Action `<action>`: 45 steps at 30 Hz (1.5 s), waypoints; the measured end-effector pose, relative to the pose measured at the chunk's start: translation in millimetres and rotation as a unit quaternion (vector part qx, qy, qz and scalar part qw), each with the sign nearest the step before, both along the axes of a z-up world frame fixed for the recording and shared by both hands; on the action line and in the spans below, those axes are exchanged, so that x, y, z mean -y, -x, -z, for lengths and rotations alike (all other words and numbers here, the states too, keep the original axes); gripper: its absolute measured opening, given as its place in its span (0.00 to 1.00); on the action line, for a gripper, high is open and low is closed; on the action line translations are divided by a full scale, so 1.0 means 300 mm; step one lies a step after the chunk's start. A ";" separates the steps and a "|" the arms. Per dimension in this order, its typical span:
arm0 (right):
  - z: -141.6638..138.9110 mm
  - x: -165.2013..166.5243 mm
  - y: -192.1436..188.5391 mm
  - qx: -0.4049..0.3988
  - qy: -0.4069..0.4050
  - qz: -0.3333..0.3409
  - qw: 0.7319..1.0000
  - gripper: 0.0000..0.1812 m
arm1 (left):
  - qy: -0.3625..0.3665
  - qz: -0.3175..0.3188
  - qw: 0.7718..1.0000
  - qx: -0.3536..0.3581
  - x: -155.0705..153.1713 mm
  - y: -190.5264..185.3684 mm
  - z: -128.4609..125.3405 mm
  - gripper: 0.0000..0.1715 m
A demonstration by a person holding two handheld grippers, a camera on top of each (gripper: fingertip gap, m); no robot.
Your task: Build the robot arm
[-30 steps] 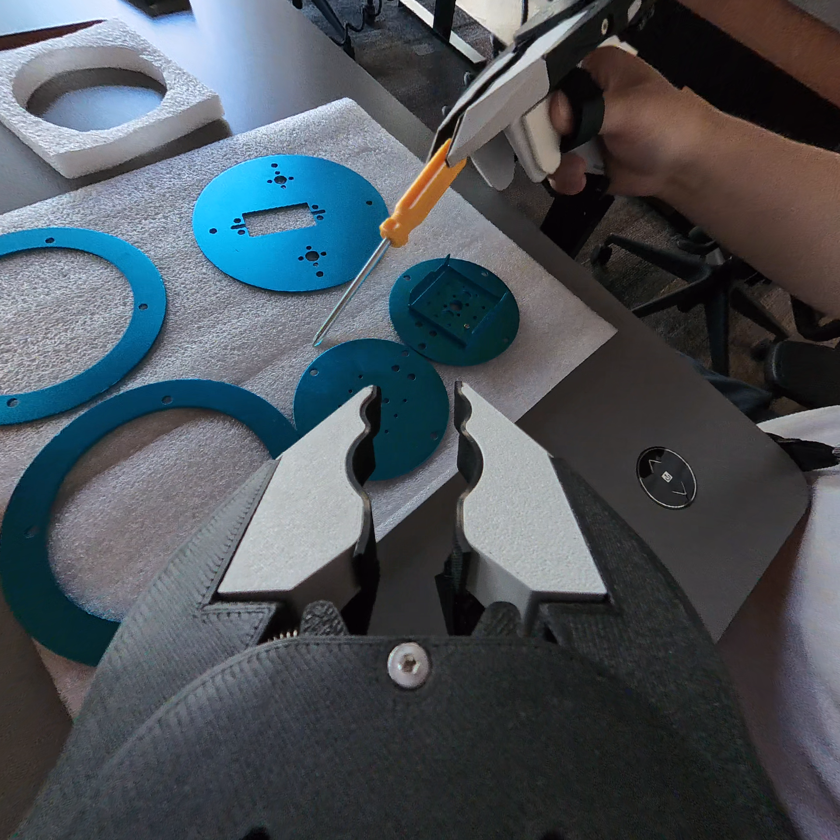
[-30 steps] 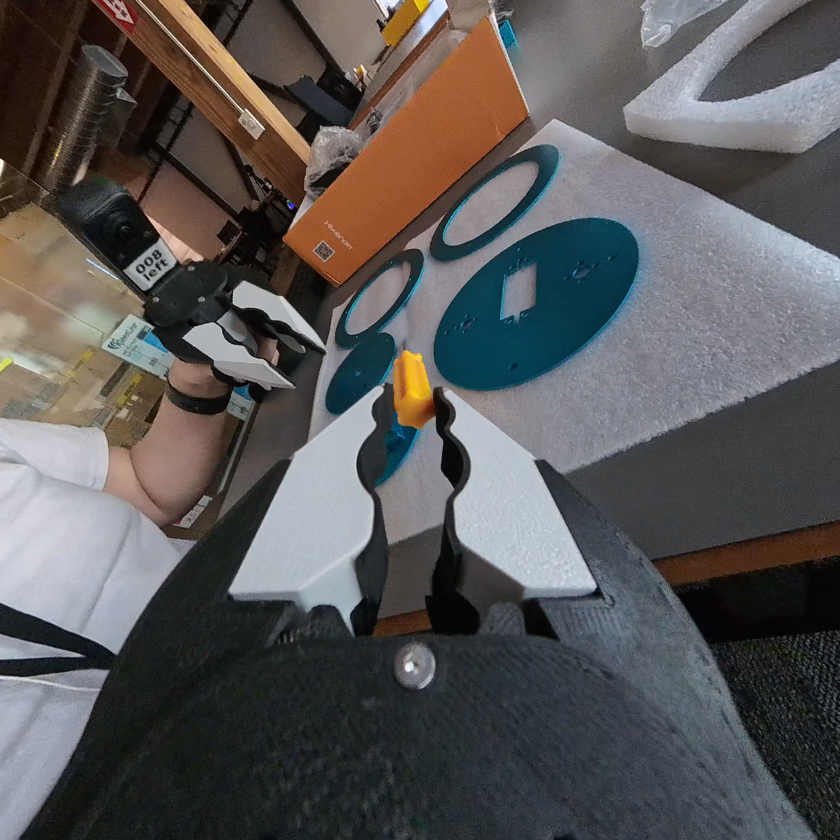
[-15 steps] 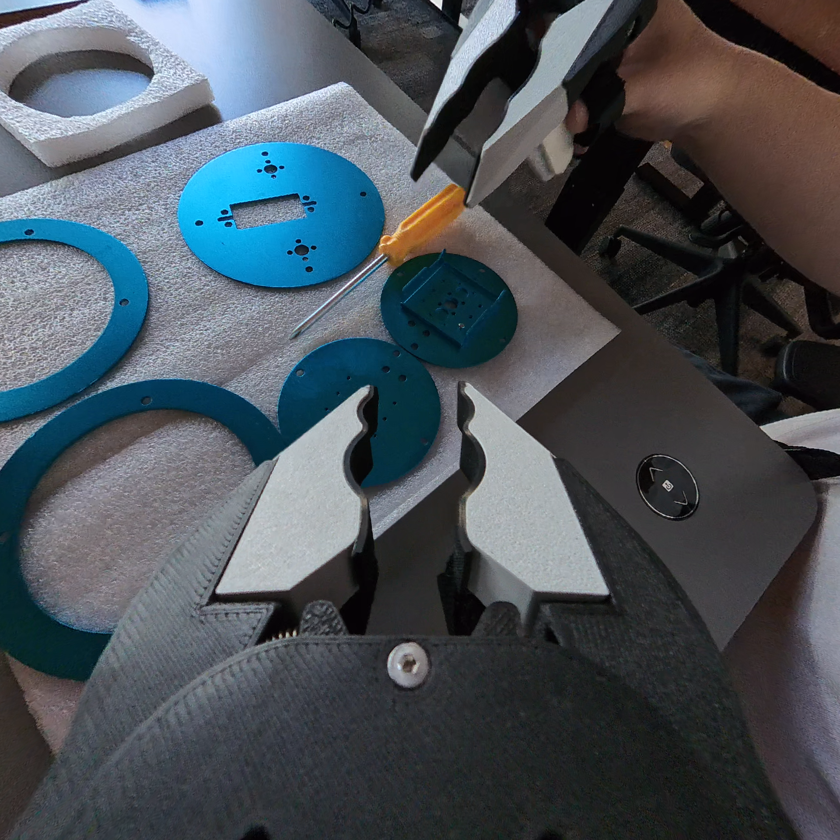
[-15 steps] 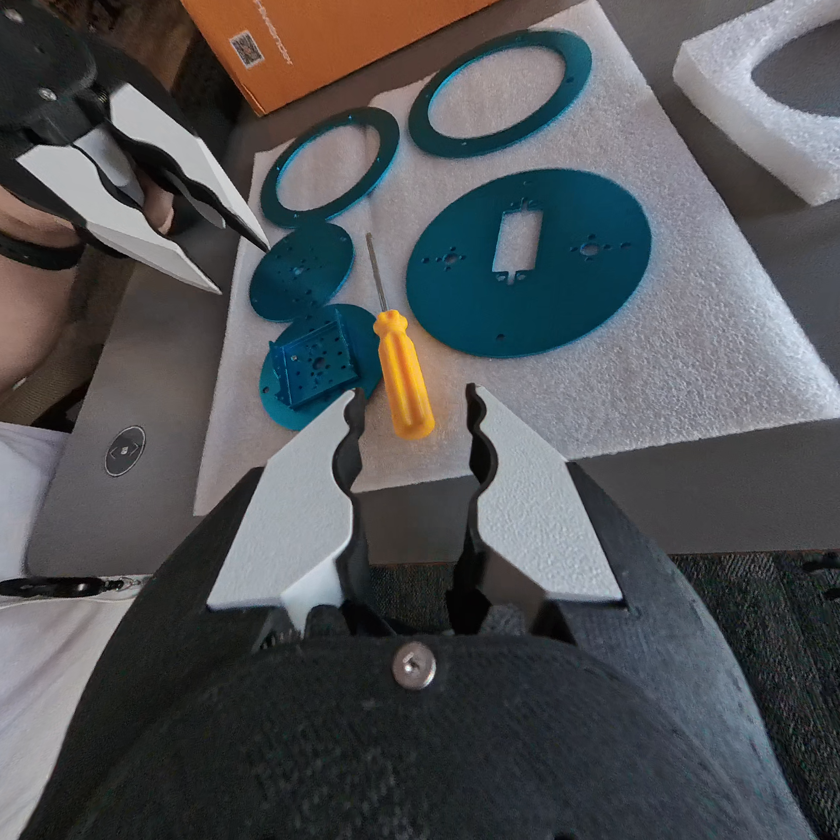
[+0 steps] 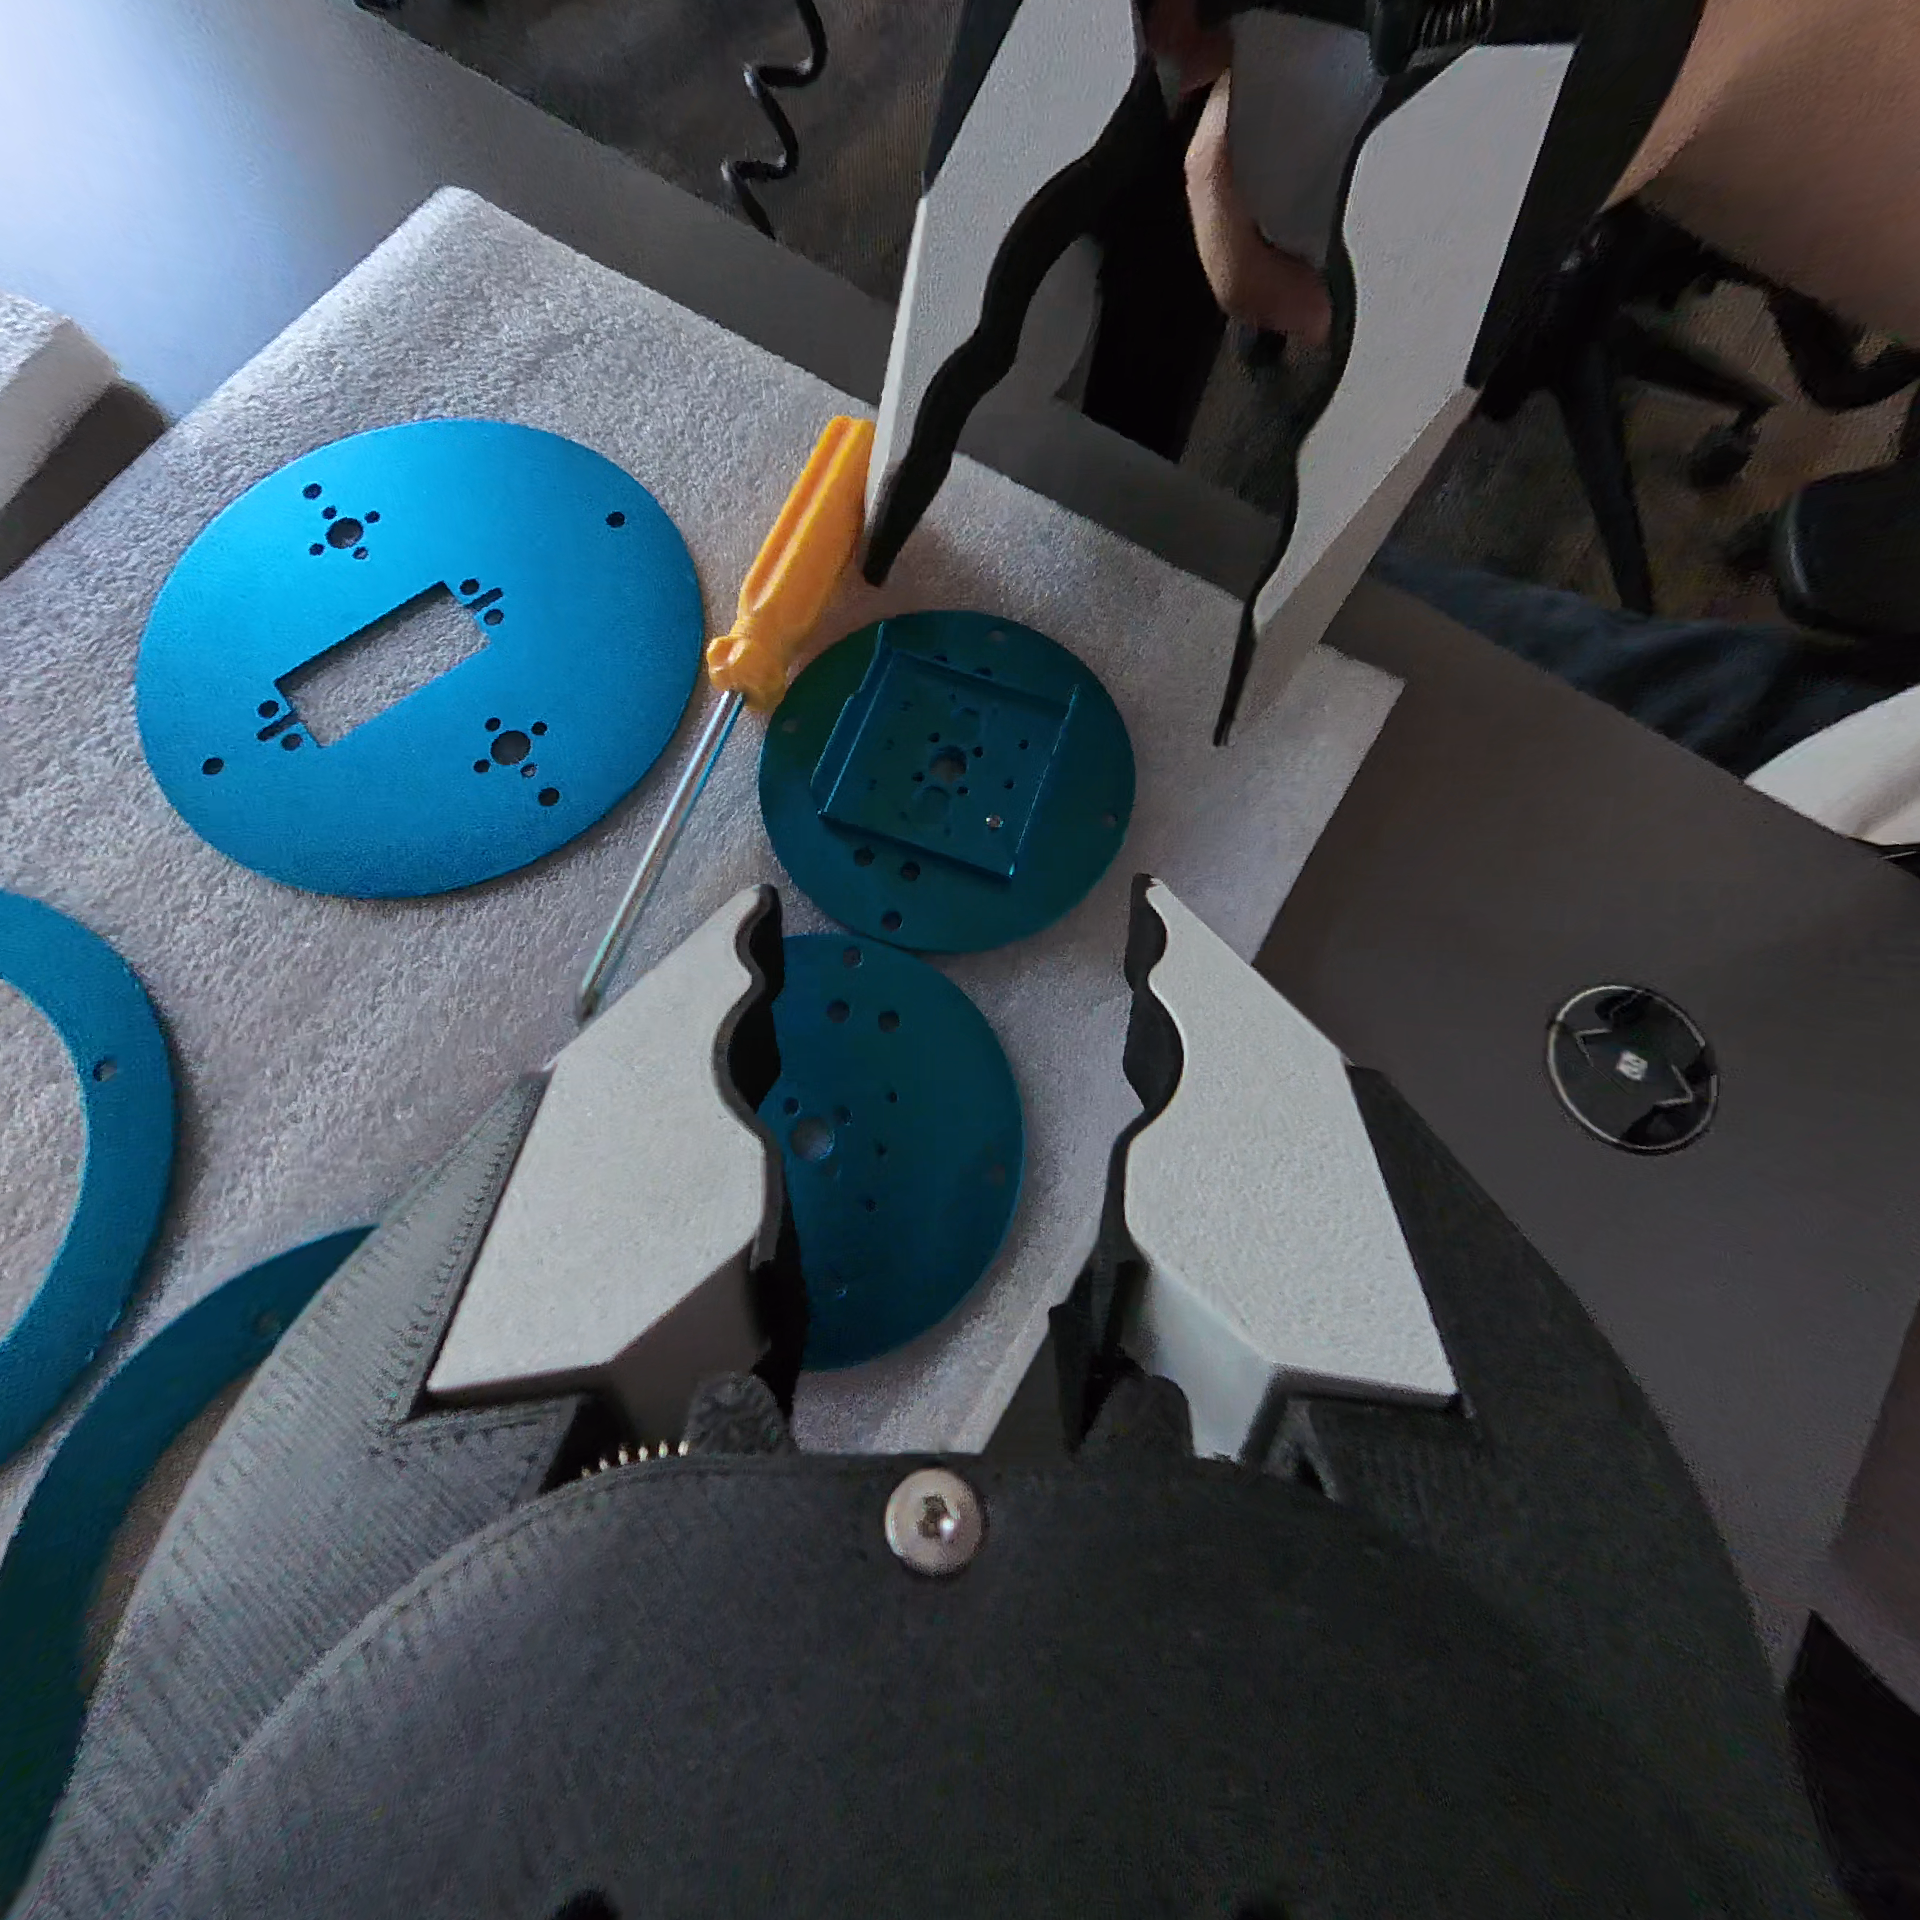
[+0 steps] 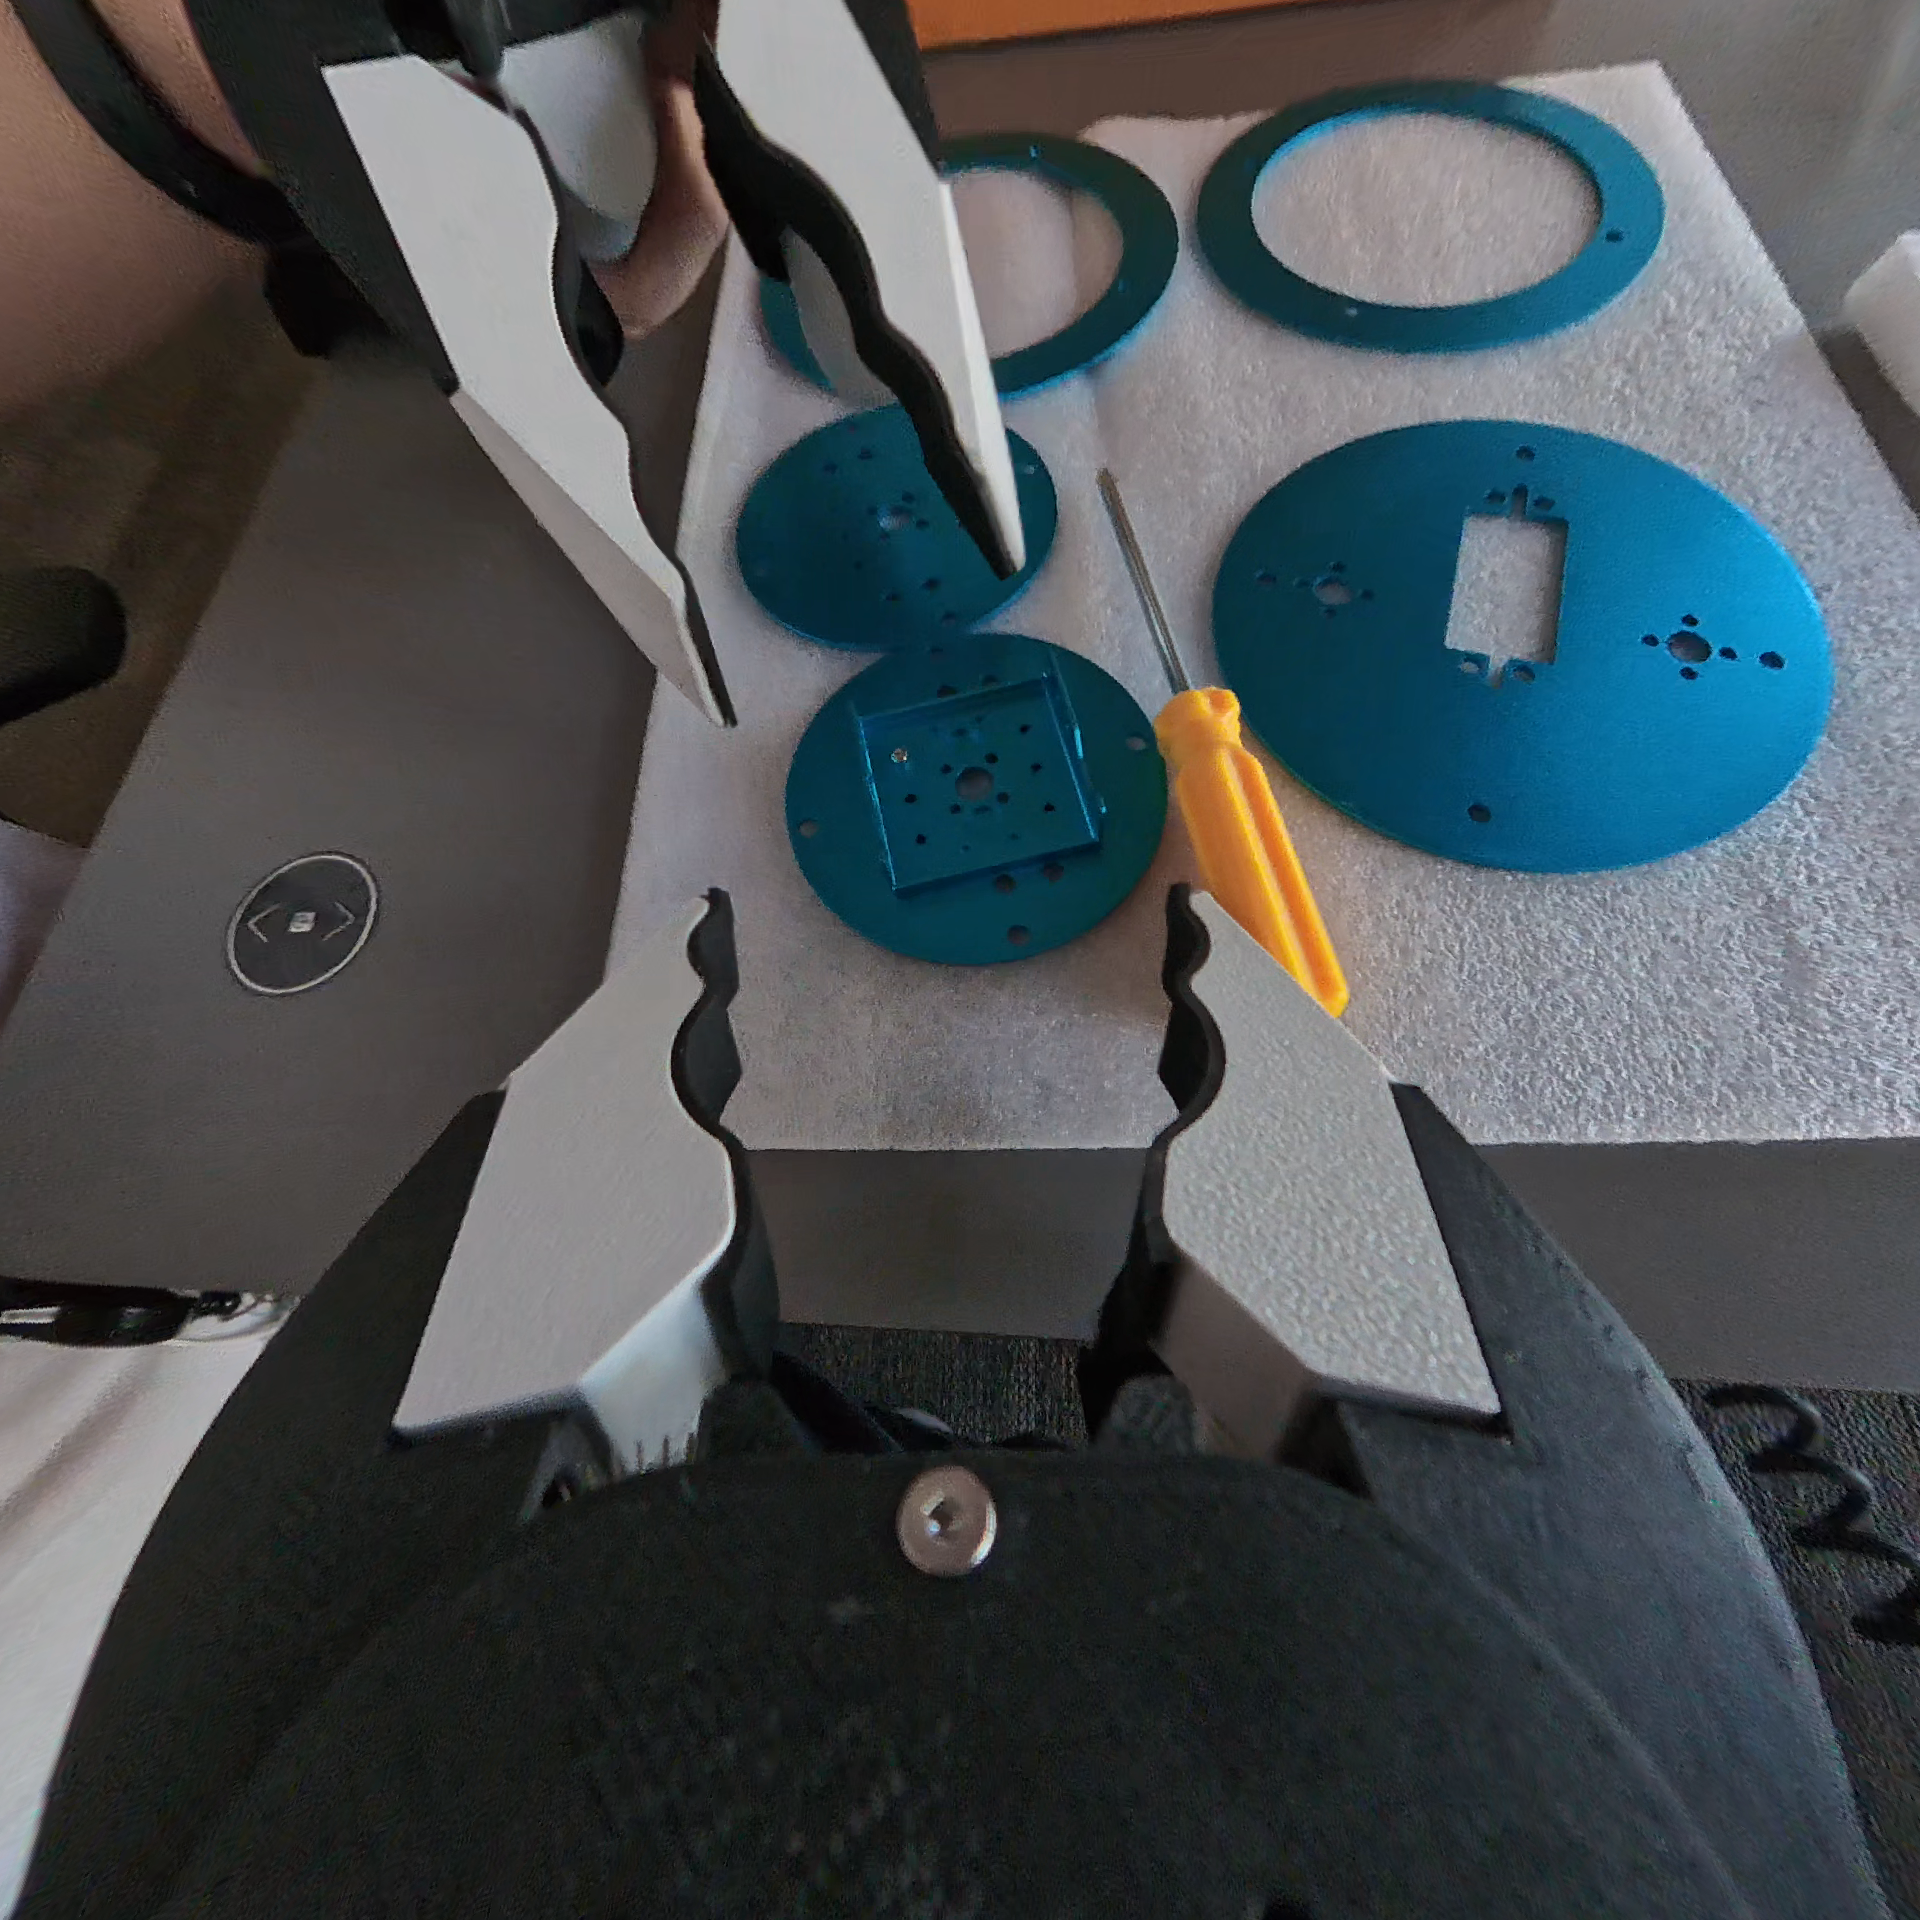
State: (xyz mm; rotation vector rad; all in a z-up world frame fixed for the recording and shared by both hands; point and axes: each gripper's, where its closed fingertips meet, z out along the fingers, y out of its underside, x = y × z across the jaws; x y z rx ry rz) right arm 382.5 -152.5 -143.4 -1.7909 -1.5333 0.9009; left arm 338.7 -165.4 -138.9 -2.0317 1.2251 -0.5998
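Observation:
A small blue disc with a square bracket on it (image 5: pixel 945 779) (image 6: pixel 977 800) lies on a white foam sheet (image 5: pixel 312 1039) (image 6: pixel 1558 987). My right gripper (image 6: pixel 945 899) (image 5: pixel 1049 657) is open and empty, its tips either side of this disc's near edge. A yellow-handled screwdriver (image 5: pixel 795 571) (image 6: pixel 1242 831) lies beside the disc, its handle next to my right gripper's finger. My left gripper (image 5: pixel 954 899) (image 6: pixel 864 644) is open and empty above a small plain blue disc with holes (image 5: pixel 894 1143) (image 6: pixel 862 540).
A large blue disc with a rectangular cutout (image 5: pixel 416 655) (image 6: pixel 1517 644) and two blue rings (image 6: pixel 1429 213) (image 6: pixel 1091 281) lie on the foam. The grey table has a round inset button (image 5: pixel 1631 1081) (image 6: pixel 301 925). An orange box (image 6: pixel 1039 16) stands behind. Both grippers' tips are roughly 11 cm from the round inset button (image 5: pixel 1631 1081). It turns up in the right wrist view (image 6: pixel 290 913) as well.
My right gripper laid the screwdriver on the foam, let go, opened wide and moved to the bracket disc. My left gripper opened wider and moved forward over the plain disc.

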 end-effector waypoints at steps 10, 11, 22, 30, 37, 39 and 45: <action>0.027 -0.035 0.010 0.050 -0.035 0.006 0.998 0.40 | -0.002 0.051 0.996 -0.078 -0.035 -0.023 0.051 0.44; 0.027 -0.031 0.012 0.050 -0.039 0.003 0.998 0.39 | -0.002 0.055 0.996 -0.077 -0.033 -0.025 0.052 0.43; 0.023 -0.019 0.021 0.029 -0.039 -0.004 0.999 0.34 | -0.002 0.062 0.996 -0.068 -0.029 -0.025 0.050 0.40; 0.021 -0.015 0.018 0.022 -0.026 0.002 0.999 0.34 | 0.003 0.065 0.996 -0.065 -0.028 -0.023 0.048 0.40; 0.003 -0.007 0.008 -0.001 -0.019 -0.001 1.000 0.35 | 0.011 0.054 0.998 -0.035 -0.027 -0.020 0.027 0.37; -0.008 -0.013 0.000 -0.009 -0.027 0.003 1.000 0.36 | 0.014 0.045 0.999 -0.020 -0.025 -0.014 0.009 0.37; -0.054 0.008 -0.007 -0.049 -0.035 -0.021 0.998 0.36 | 0.055 -0.037 0.997 0.024 0.018 0.034 -0.050 0.33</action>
